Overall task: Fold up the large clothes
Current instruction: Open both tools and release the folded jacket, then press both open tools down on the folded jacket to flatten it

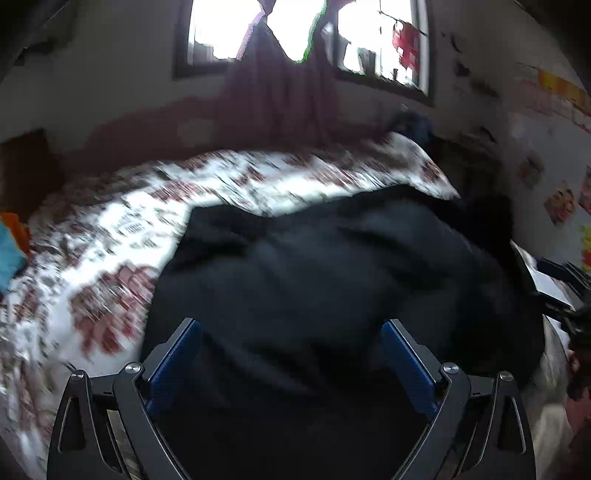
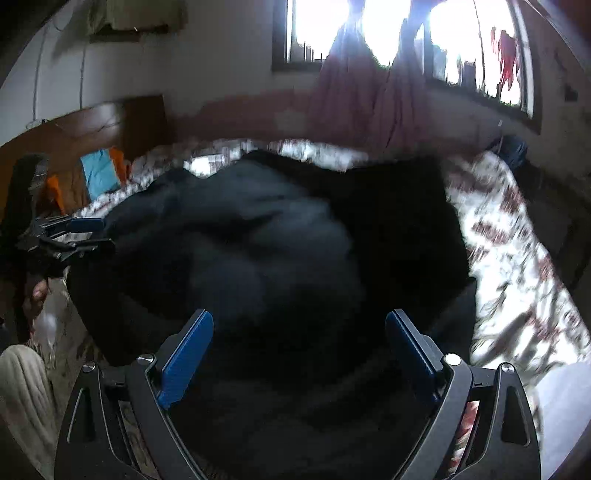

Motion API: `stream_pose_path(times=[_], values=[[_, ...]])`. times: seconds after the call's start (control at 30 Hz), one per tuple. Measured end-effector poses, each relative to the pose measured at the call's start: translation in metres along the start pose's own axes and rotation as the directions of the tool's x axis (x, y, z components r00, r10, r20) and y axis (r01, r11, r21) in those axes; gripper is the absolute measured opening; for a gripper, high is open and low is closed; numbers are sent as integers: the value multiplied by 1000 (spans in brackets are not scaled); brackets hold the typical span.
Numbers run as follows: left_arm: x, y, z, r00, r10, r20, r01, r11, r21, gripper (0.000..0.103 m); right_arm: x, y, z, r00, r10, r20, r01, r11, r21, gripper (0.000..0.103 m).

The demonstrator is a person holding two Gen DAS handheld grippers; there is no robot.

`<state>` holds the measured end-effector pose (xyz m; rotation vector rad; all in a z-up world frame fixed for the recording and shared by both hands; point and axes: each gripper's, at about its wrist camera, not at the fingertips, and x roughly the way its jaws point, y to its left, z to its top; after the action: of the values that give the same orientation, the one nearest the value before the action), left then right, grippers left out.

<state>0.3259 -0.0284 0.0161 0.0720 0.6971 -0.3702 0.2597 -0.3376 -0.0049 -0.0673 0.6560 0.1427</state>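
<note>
The bed wore a white sheet printed with blurred red flowers, under a bright window with maroon curtains. Ahead of and beneath my left claw lay the dark garment, soft and rumpled in rounded folds. Both it and my right claw stood spread wide, blue pads gripping nothing.
</note>
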Motion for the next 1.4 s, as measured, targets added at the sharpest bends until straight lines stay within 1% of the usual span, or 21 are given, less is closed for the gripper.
stream_pose_path(times=[0.03,0.07,0.13,0.2,0.33,0.4,0.5,0.57,0.67,0.73,0.77,0.83,0.87,0.9,0.93,0.97,1.0,1.13,1.27,1.4], values=[[3,-5,-5,1000,-16,-16,16,1000,8,98,9,-2,-2,1000,6,-10,-6,1000,9,91],[10,-12,-10,999,-28,-37,29,999,22,98,16,-4,-2,1000,11,-3,-11,1000,10,91],[19,-20,-16,999,-14,-46,16,999,43,100,29,-6,3,1000,-4,31,4,1000,-10,96],[27,-24,-15,999,9,-33,-8,999,45,103,42,-8,12,998,-28,51,30,999,-33,99],[49,-16,-4,1000,23,-12,-24,999,-32,103,70,-14,36,997,-69,41,71,997,-38,100],[62,-12,3,999,53,1,-53,996,-70,103,83,-19,49,995,-93,31,94,995,-24,100],[75,-11,10,997,78,14,-76,992,-101,103,100,-39,69,993,-120,18,120,992,40,100],[85,-9,17,994,107,12,-104,988,-113,103,108,-47,76,990,-140,10,139,987,75,100],[92,0,29,993,121,6,-119,981,-155,103,125,-66,86,986,-166,-25,168,977,134,100],[96,13,37,989,147,-4,-145,970,-195,103,142,-78,85,990,-126,-61,135,973,188,101],[98,21,40,986,165,-10,-163,962,-220,103,148,-84,82,993,-92,-74,106,970,218,101],[103,37,41,982,189,-24,-188,945,-269,103,155,-87,71,997,-56,-59,69,965,253,102],[108,46,41,982,185,-43,-189,933,-307,103,156,-87,66,998,-50,-44,60,962,265,102],[112,56,38,986,157,-62,-169,920,-355,103,155,-86,61,998,-48,-29,54,960,275,102],[114,60,36,989,133,-68,-149,914,-378,103,154,-85,53,999,-50,-12,52,959,279,102],[116,61,33,991,117,-67,-134,913,-386,103,156,-85,49,999,-54,1,52,959,280,102],[117,58,31,992,114,-60,-128,918,-375,103,154,-85,43,998,-56,13,50,958,281,102],[114,46,19,989,144,-25,-144,929,-340,103,159,-89,38,999,-45,23,36,956,291,102],[119,49,22,990,141,-22,-140,929,-342,103,159,-94,35,999,-35,35,23,953,301,102],[120,49,24,990,142,-21,-140,929,-342,103,159,-95,30,997,-45,62,24,953,303,102]])
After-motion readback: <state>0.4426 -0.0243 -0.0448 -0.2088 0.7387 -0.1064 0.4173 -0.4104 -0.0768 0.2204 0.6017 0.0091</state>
